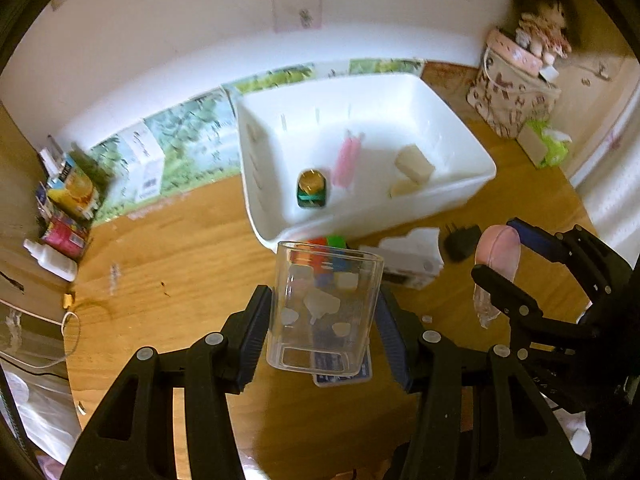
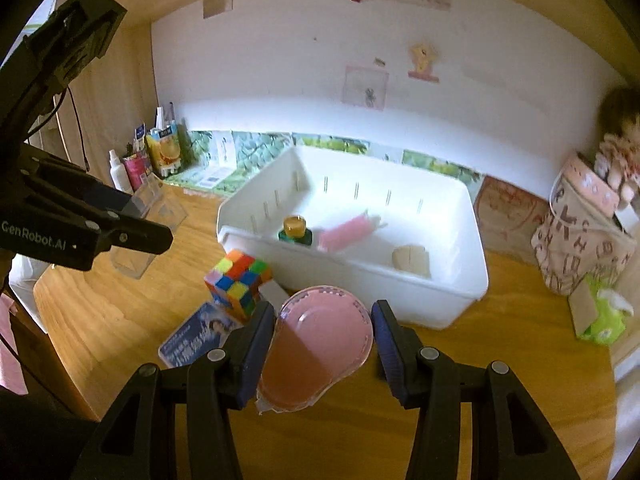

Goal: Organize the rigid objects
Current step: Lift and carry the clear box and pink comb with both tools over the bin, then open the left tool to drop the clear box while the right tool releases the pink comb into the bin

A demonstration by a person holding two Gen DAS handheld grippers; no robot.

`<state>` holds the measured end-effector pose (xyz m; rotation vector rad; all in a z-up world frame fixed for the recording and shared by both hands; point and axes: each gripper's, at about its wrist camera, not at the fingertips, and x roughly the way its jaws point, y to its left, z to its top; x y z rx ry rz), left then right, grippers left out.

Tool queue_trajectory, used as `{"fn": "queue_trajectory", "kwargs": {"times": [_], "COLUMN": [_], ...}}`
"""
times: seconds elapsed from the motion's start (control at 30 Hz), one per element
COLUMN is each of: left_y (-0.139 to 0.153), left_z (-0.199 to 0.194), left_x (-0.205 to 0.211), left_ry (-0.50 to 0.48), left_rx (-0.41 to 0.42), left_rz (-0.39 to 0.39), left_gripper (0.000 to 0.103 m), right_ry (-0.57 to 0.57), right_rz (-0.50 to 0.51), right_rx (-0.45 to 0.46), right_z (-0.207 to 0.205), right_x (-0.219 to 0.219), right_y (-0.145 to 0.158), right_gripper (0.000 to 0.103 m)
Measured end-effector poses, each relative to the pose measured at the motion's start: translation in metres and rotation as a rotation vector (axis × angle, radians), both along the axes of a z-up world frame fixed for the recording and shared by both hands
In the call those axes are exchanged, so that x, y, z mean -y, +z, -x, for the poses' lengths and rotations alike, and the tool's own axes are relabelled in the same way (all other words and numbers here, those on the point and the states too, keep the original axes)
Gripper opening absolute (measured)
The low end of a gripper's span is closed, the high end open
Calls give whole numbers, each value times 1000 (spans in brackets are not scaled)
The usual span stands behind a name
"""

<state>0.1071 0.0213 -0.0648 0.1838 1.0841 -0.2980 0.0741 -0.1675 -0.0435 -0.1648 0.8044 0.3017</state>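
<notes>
Two things are being carried at once here, so both claws are busy. A clear cup (image 1: 324,312) is pinched between the pads of the left gripper (image 1: 324,320), gripped on its flat sides, probably because those give more to bite on. It's held off the desk (image 1: 168,264), rim pointing toward the bin (image 1: 452,196).

The right gripper (image 2: 320,344) is clamped on a pink case (image 2: 320,340), squeezed across its wide part, narrow end toward the camera.

The white bin sits just ahead of both, already loaded with a small jar (image 2: 295,229), a pink roll (image 2: 347,233) and a beige block (image 2: 410,259), so it's presumably where everything gets dropped.

Not yet collected on the desk: a cube (image 2: 238,278) and a card (image 2: 196,338), right by the bin's near wall. A black plug (image 1: 460,240) is lying there too.

Both items look lifted high enough to clear the rim, best guess.
</notes>
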Motion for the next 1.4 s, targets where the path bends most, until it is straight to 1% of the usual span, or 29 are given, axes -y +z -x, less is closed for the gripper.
{"fn": "queue_trajectory", "kwargs": {"times": [0.13,0.27,0.47,0.53,0.67,0.93,1.1,1.27,1.4], "left_y": [11,17,18,18,18,12,5,-1,-5], "left_z": [-7,-19,-40,-46,-61,-87,-99,-110,-117], "left_x": [-4,-5,0,2,7,15,16,19,20], "left_ry": [38,67,87,88,82,79,74,75,77], "left_rx": [41,65,77,88,108,156,206,248,265], "left_rz": [12,31,51,58,99,172,236,271,292], "left_gripper": [56,56,56,56,56,56,56,56,56], "right_ry": [21,30,42,38,29,20,23,10,4], "right_rz": [-4,-18,-36,-42,-40,-70,-95,-120,-147], "right_rx": [31,55,75,76,76,97,121,147,179], "right_z": [-13,-30,-56,-64,-80,-109,-115,-121,-123], "right_x": [-2,-2,2,4,9,18,23,26,29], "right_y": [8,16,19,17,14,3,-5,-12,-14], "right_gripper": [51,51,51,51,51,51,51,51,51]}}
